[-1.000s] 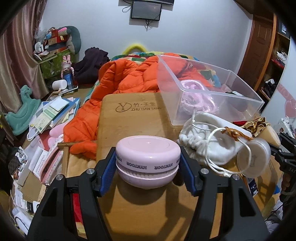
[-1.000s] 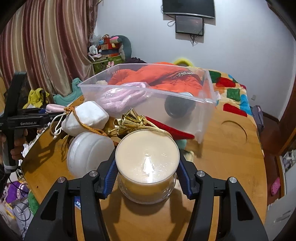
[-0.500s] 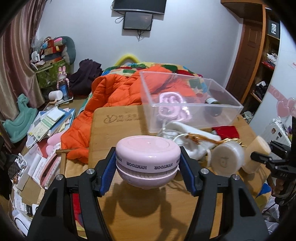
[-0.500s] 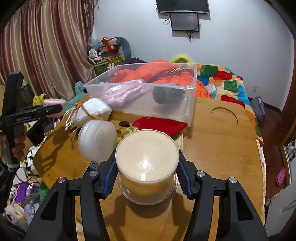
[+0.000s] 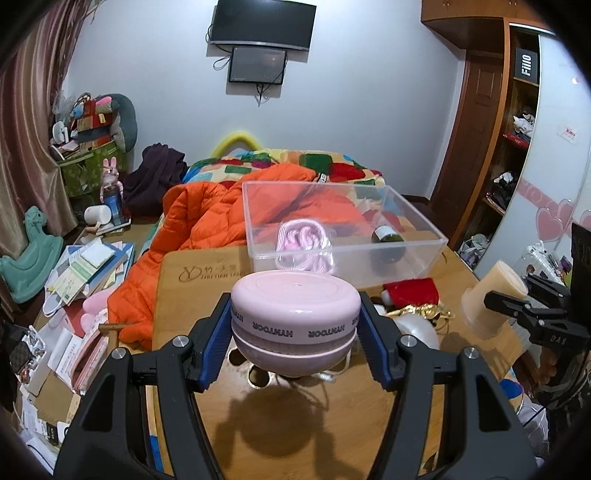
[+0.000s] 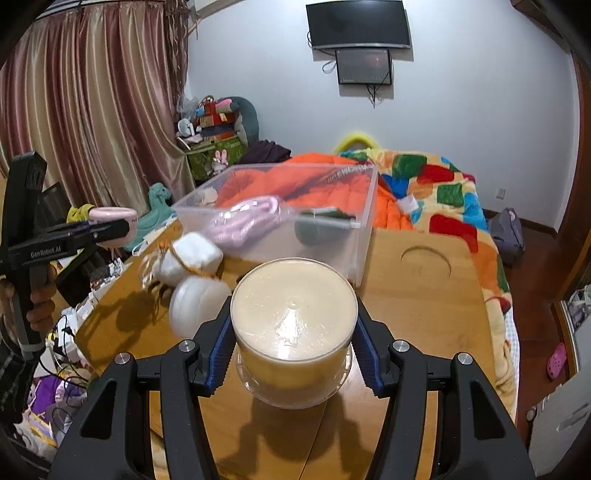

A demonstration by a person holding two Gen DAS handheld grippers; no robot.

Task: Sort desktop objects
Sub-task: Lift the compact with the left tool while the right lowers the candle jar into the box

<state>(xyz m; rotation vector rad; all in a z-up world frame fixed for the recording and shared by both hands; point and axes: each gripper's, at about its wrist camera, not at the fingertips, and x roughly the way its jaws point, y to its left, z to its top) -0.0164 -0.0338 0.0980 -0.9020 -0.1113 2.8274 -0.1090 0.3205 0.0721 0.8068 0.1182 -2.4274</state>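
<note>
My left gripper (image 5: 295,325) clamps the pink round case (image 5: 295,317) and my right gripper (image 6: 293,339) clamps the cream jar (image 6: 293,325), both lifted above the table (image 6: 424,295). I should carry each level over the clear bin's (image 5: 406,254) near wall before releasing.

Each camera looks forward along its own gripper, low over the wooden worktop (image 5: 207,391), toward the far wall. The left view faces the clear plastic storage box (image 5: 343,236) from the left end, the right view from the right end (image 6: 295,221). Both share that box and the wall-mounted black screen (image 6: 358,24).
</note>
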